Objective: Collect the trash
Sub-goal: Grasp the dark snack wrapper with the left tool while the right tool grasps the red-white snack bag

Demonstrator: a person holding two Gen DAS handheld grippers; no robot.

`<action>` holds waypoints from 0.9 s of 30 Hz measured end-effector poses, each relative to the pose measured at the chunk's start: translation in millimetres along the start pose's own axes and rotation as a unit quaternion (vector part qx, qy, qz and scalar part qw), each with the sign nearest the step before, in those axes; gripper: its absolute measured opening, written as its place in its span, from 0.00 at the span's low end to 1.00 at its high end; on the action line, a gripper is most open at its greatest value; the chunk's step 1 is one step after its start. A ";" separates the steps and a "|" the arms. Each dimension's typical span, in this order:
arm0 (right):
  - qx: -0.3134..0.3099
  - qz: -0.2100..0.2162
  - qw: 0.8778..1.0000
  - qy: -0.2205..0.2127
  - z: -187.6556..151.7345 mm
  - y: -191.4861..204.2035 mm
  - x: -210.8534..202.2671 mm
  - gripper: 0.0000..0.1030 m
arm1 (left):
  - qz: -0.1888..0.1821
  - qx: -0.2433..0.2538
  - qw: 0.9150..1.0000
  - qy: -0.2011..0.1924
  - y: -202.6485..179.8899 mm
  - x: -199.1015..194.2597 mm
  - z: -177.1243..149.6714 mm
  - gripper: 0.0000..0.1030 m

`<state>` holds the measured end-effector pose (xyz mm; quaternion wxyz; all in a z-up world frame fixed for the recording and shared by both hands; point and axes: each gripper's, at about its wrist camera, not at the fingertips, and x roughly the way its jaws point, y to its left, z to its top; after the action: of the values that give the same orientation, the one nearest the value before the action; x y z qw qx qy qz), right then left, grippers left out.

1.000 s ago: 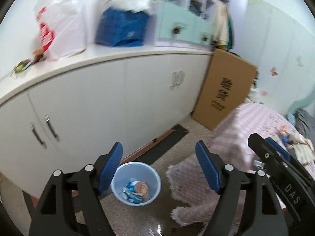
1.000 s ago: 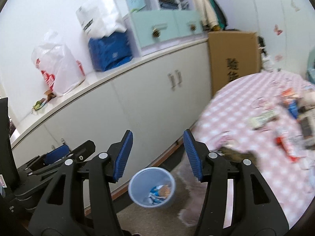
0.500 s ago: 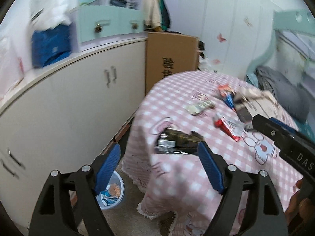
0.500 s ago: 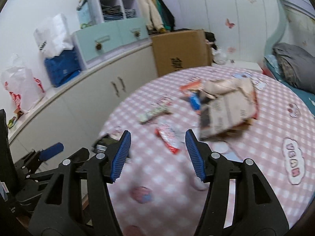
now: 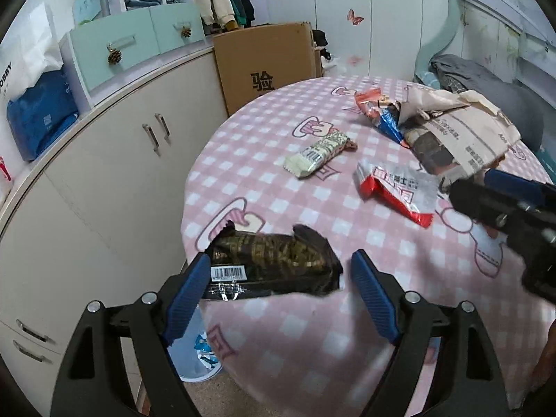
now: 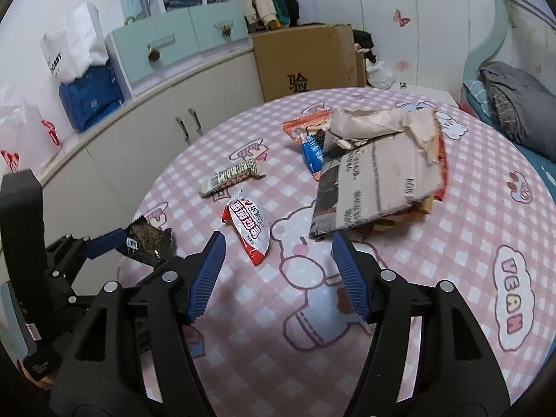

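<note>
A dark brown snack wrapper (image 5: 274,267) lies at the near left edge of the round pink-checked table (image 5: 312,340). My left gripper (image 5: 278,292) is open, its fingers on either side of that wrapper, which also shows in the right wrist view (image 6: 147,243). My right gripper (image 6: 278,274) is open and empty above the table, just short of a red-and-white wrapper (image 6: 250,229). Further off lie a cream bar wrapper (image 6: 229,179), a torn newspaper bundle (image 6: 378,180) and a blue packet (image 6: 312,154). A pale blue trash bin (image 5: 194,354) stands on the floor below the table edge.
White cabinets (image 5: 104,173) run along the left, with bags and teal drawers (image 5: 135,48) on top. A cardboard box (image 5: 264,62) stands behind the table. A bed with grey bedding (image 6: 514,104) is at the right.
Both grippers have swung from the cabinet and bin over to the table. The left gripper now straddles the dark wrapper; the right one hovers over the tabletop. Both stay open.
</note>
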<state>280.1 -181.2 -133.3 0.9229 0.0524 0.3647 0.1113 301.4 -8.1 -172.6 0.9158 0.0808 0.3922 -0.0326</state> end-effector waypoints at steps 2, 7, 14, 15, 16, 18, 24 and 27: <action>-0.003 0.003 1.000 0.008 3.2 2.3 6.0 0.62 | -0.013 -0.003 1.000 -0.002 1.3 1.8 2.1 0.68; -0.028 0.000 0.999 0.020 13.0 16.1 17.0 0.62 | -0.043 0.002 0.999 -0.008 -0.7 3.0 2.9 0.40; -0.051 -0.006 0.998 0.042 21.2 27.0 42.4 0.62 | -0.057 -0.002 0.998 -0.024 -2.4 5.6 3.7 0.26; -0.054 -0.008 0.997 0.046 21.7 27.2 46.2 0.62 | -0.054 -0.003 0.998 -0.026 -3.1 5.9 3.9 0.24; -0.054 -0.007 0.997 0.054 22.0 27.3 49.8 0.62 | -0.053 -0.003 0.998 -0.028 -3.2 5.9 4.0 0.23; -0.056 -0.006 0.996 0.066 24.0 27.5 57.0 0.62 | -0.053 -0.006 0.998 -0.031 -3.8 6.0 4.2 0.20; -0.068 -0.015 0.994 0.086 25.5 28.8 67.7 0.52 | -0.054 -0.016 0.998 -0.039 -1.7 3.8 3.9 0.18; -0.068 -0.019 0.994 0.081 25.5 25.6 65.6 0.30 | -0.055 -0.024 0.997 -0.044 0.1 0.7 3.2 0.18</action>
<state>339.8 -140.8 -153.6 0.8935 -0.0267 0.4312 0.1226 304.1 -8.6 -170.9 0.9304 0.0355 0.3565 -0.0772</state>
